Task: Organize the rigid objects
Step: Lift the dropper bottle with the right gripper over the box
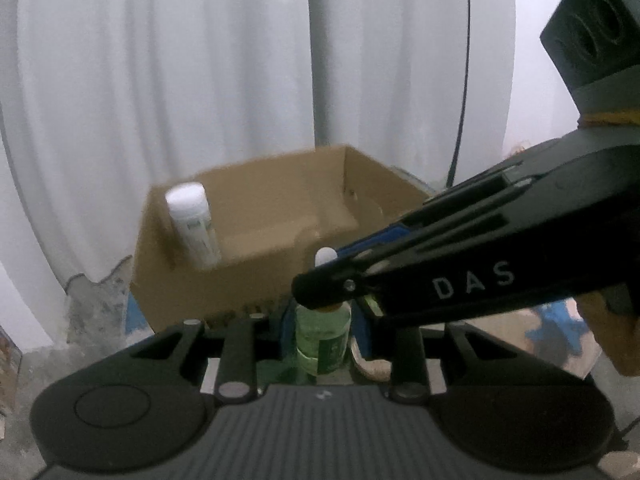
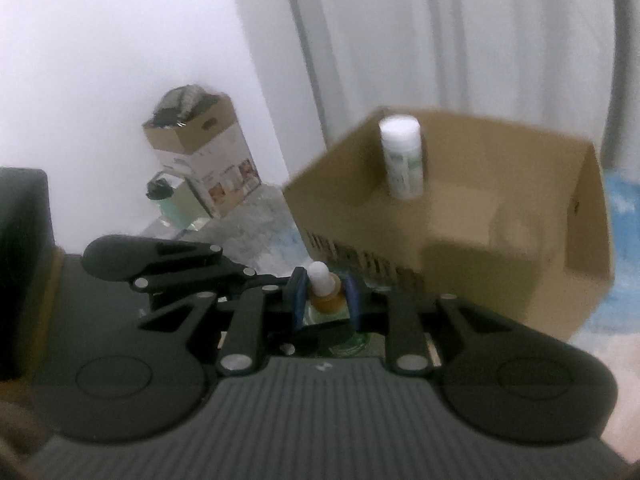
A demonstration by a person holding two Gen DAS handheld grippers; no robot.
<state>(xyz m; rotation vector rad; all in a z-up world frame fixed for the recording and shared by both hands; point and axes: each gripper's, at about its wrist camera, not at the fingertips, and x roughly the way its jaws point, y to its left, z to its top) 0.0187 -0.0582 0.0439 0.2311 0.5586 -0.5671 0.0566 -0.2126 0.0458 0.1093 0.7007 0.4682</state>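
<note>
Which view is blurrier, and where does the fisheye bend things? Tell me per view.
Left wrist view: mild motion blur on the cardboard box rim and white bottle; curtain folds bow outward at the edges. Right wrist view: blurrier overall, box edges smeared, the amber dropper bottle soft; flat, dim light in both.
</note>
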